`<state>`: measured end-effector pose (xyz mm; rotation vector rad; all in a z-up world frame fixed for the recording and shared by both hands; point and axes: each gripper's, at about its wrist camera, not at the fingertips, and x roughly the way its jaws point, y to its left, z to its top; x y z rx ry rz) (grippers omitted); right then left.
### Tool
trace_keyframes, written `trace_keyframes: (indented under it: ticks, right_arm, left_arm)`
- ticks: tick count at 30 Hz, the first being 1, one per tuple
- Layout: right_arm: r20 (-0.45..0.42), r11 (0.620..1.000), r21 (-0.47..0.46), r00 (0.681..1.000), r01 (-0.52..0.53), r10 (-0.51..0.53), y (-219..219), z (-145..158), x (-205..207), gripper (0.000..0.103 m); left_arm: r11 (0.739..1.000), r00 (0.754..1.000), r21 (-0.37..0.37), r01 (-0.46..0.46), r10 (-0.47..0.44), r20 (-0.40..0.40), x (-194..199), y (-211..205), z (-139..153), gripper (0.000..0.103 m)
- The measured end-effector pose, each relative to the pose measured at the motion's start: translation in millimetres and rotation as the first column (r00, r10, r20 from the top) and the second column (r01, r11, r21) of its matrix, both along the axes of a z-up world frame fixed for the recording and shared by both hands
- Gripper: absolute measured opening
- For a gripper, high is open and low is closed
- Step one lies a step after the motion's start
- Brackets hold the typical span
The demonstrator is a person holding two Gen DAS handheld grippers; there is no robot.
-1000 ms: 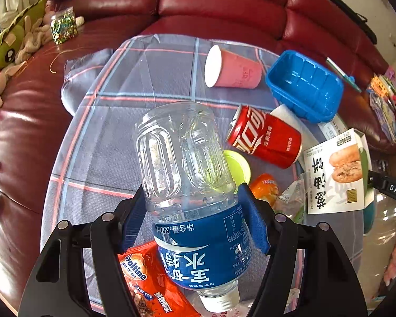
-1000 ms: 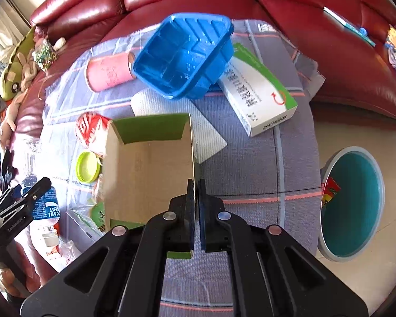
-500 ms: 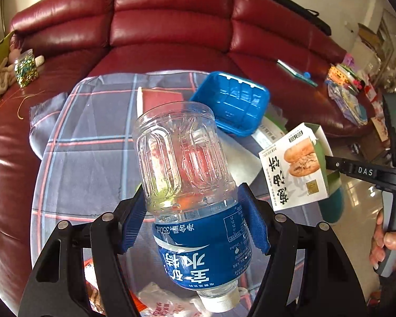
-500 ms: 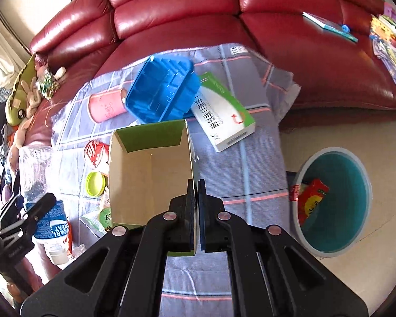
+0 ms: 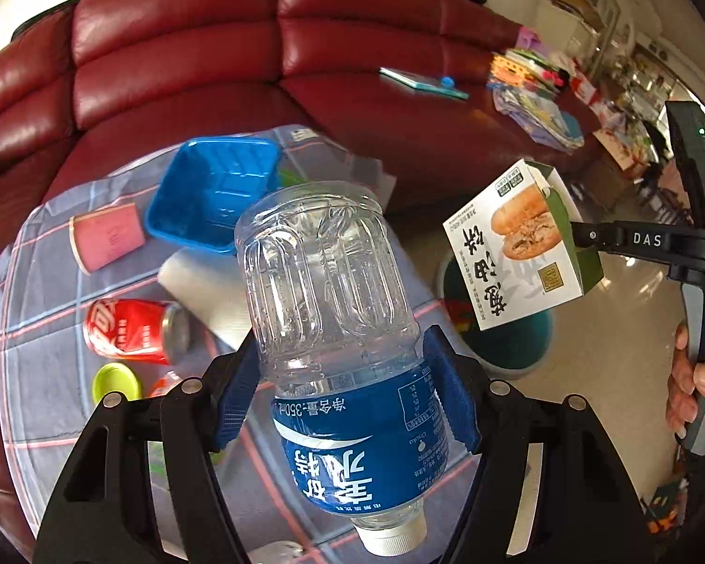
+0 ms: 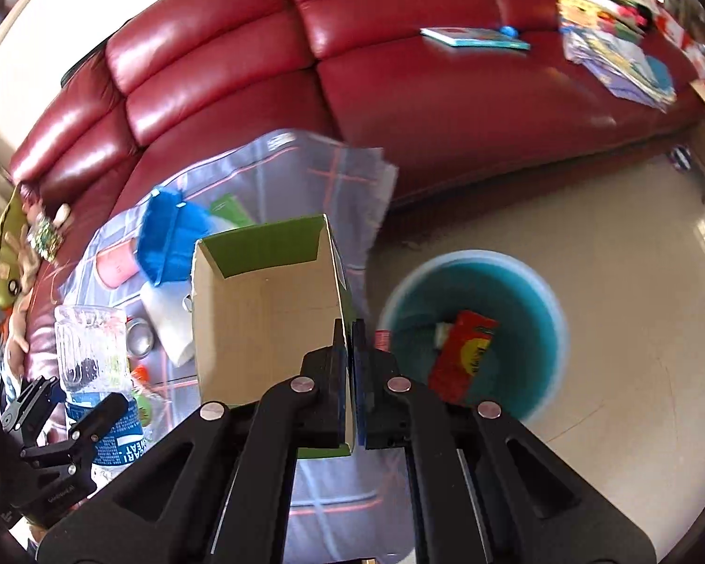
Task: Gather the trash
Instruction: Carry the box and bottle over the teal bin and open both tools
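Observation:
My left gripper (image 5: 348, 376) is shut on a clear plastic water bottle (image 5: 333, 291) with a blue label, held cap-down above the table. My right gripper (image 6: 350, 343) is shut on the wall of an open, empty burger box (image 6: 258, 310), seen from outside in the left wrist view (image 5: 517, 244). The box hangs between the table edge and a teal trash bin (image 6: 503, 282) on the floor, which holds a red wrapper (image 6: 465, 352). The bottle also shows in the right wrist view (image 6: 89, 348).
On the checked tablecloth (image 5: 42, 254) lie a blue plastic tray (image 5: 211, 192), a pink cup (image 5: 108, 239), a red cola can (image 5: 131, 329), a white napkin (image 5: 202, 291) and a green lid (image 5: 115, 380). A red leather sofa (image 5: 258, 47) wraps behind.
Both grippers have swung right, away from the table's middle. The burger box has moved from over the table to beside the bin; the bin now shows nearer and larger.

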<state>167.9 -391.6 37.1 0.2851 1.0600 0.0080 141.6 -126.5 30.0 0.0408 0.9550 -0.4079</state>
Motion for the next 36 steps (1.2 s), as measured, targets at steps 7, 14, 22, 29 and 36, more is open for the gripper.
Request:
trace_keyframes:
  ticks: [7, 14, 22, 29, 36]
  right_arm:
    - [-0.04, 0.994, -0.016, 0.993, 0.109, -0.11, -73, -24, -13, 0.003]
    - [-0.101, 0.986, -0.012, 0.98, 0.169, -0.169, -120, -67, -14, 0.004]
    - [-0.175, 0.98, 0.028, 0.966, 0.197, -0.19, -147, -111, -6, 0.03]
    - [-0.148, 0.978, 0.019, 0.968, 0.209, -0.204, -157, -114, -7, 0.074]
    - [-0.164, 0.968, 0.028, 0.956, 0.25, -0.242, -167, -117, -5, 0.085]
  left_arm:
    - [0.992, 0.992, -0.011, 0.124, -0.124, -0.029, 7, -73, -16, 0.069]
    - [0.978, 0.977, 0.008, 0.208, -0.208, -0.053, 22, -132, -34, 0.069]
    - [0.963, 0.96, 0.023, 0.267, -0.264, -0.091, 43, -185, -59, 0.069]
    - [0.958, 0.952, 0.039, 0.285, -0.278, -0.13, 53, -205, -79, 0.069]
    - [0.956, 0.947, 0.046, 0.291, -0.28, -0.159, 57, -220, -97, 0.069]
